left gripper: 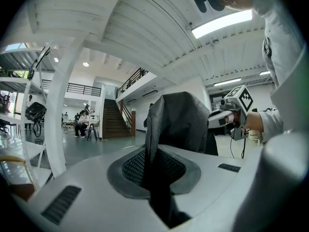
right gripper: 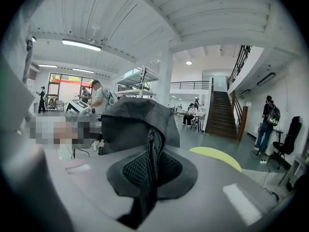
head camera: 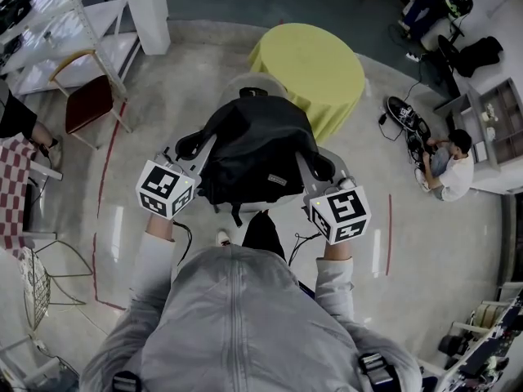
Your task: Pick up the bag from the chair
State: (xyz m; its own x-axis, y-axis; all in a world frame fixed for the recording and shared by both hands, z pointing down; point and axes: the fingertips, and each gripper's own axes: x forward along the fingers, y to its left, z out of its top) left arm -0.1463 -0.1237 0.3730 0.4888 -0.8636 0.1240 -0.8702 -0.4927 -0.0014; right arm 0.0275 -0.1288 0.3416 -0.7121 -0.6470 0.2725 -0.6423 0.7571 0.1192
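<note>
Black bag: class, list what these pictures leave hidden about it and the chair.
- The chair: head view, almost wholly covered by the black bag; contact unclear.
- Bag's underside: every view, hidden by its own bulk.
- Pinched fabric inside left tongs and right tongs: pads cover it.

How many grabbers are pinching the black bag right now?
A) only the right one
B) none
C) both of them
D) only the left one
C: the left gripper is shut on a fold of the black bag, and the right gripper is shut on the bag's zipper edge, so each one has bag fabric squeezed between its jaws.
</note>
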